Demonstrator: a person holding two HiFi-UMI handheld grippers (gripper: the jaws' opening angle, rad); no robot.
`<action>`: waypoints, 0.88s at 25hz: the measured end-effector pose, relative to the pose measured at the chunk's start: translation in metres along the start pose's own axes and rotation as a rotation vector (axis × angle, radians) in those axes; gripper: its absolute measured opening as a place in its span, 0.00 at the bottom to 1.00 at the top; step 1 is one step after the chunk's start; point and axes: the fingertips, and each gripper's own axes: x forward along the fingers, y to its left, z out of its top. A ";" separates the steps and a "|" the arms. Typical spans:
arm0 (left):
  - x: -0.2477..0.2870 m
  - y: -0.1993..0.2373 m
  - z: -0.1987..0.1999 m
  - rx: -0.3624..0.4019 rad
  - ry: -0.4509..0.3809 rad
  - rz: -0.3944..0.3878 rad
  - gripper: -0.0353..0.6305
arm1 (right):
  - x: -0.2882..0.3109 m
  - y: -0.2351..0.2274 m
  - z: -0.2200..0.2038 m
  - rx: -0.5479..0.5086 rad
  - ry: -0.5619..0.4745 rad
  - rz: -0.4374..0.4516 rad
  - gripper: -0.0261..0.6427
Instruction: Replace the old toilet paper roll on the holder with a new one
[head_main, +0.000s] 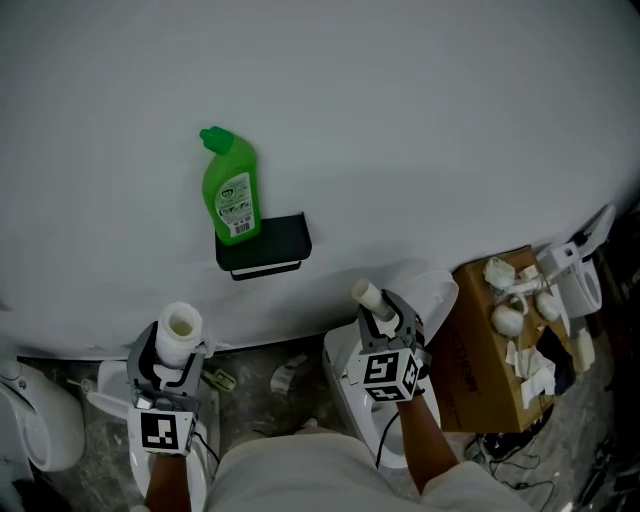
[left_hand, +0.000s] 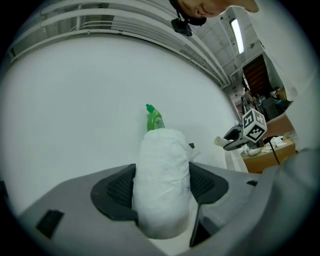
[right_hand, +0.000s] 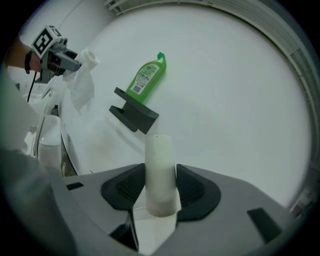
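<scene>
A black wall holder (head_main: 265, 245) stands bare of any roll, with a green cleaner bottle (head_main: 231, 190) upright on its top shelf. My left gripper (head_main: 178, 345) is shut on a full white toilet paper roll (head_main: 180, 328), below and left of the holder. In the left gripper view the roll (left_hand: 162, 175) fills the gap between the pads. My right gripper (head_main: 378, 308), below and right of the holder, is shut on a bare cardboard tube (head_main: 366, 294). In the right gripper view the tube (right_hand: 160, 170) stands upright between the pads, with the holder (right_hand: 134, 114) and bottle (right_hand: 146, 80) beyond.
A white toilet (head_main: 430, 290) sits under my right gripper. A cardboard box (head_main: 485, 365) with crumpled paper stands at the right. Another white fixture (head_main: 40, 425) is at the lower left. Scraps (head_main: 285, 375) lie on the grey floor. The wall is plain white.
</scene>
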 end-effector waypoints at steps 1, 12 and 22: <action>0.004 -0.006 0.004 0.011 -0.016 -0.013 0.52 | -0.006 -0.003 -0.001 0.031 -0.007 -0.007 0.33; 0.070 -0.126 0.005 0.309 -0.036 -0.311 0.52 | -0.050 -0.033 -0.045 0.312 -0.002 -0.052 0.32; 0.128 -0.181 0.003 0.503 -0.094 -0.369 0.52 | -0.060 -0.063 -0.072 0.423 0.001 -0.093 0.32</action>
